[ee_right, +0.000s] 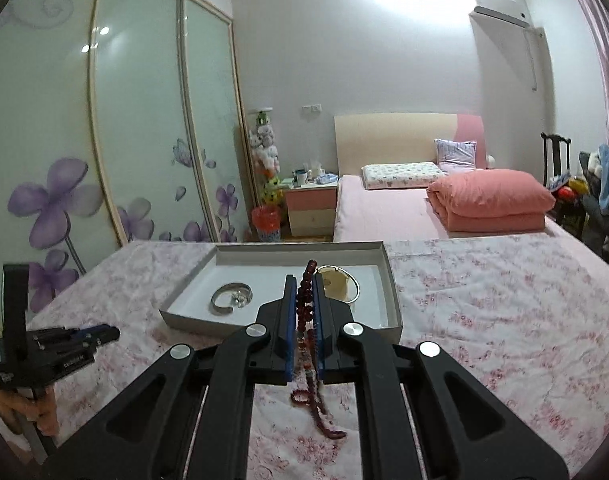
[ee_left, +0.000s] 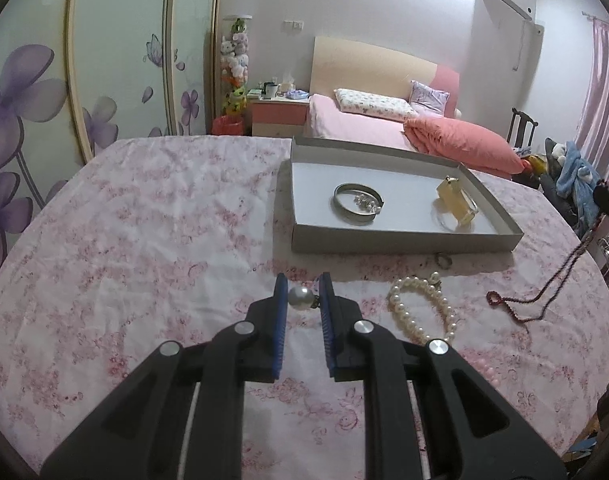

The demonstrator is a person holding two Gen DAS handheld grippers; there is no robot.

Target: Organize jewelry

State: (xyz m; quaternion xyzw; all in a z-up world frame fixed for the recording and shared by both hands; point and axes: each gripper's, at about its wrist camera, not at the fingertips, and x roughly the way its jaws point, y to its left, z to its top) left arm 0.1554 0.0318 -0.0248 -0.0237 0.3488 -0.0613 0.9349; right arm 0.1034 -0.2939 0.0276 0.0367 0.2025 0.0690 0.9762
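My left gripper point(ee_left: 302, 285) is shut on a single pearl earring point(ee_left: 300, 298), held a little above the flowered tablecloth. Ahead lies a grey cardboard tray point(ee_left: 384, 242) with a silver bangle point(ee_left: 358, 202), small pearl pieces point(ee_left: 367, 203) and a yellow perfume bottle point(ee_left: 458, 204). A pearl bracelet point(ee_left: 422, 312) and a ring point(ee_left: 443, 260) lie on the cloth near the tray. My right gripper point(ee_right: 304, 286) is shut on a dark red bead necklace point(ee_right: 304, 304), whose loose end trails onto the cloth point(ee_left: 516, 308). From the right wrist view the tray point(ee_right: 389, 280) sits straight ahead.
The left gripper point(ee_right: 98, 334) shows at the lower left of the right wrist view. Pink beads point(ee_left: 484, 366) lie at the table's right edge. Beyond the table stand a bed point(ee_right: 384, 212), a nightstand point(ee_right: 310, 208), a wardrobe and a chair point(ee_right: 556, 160).
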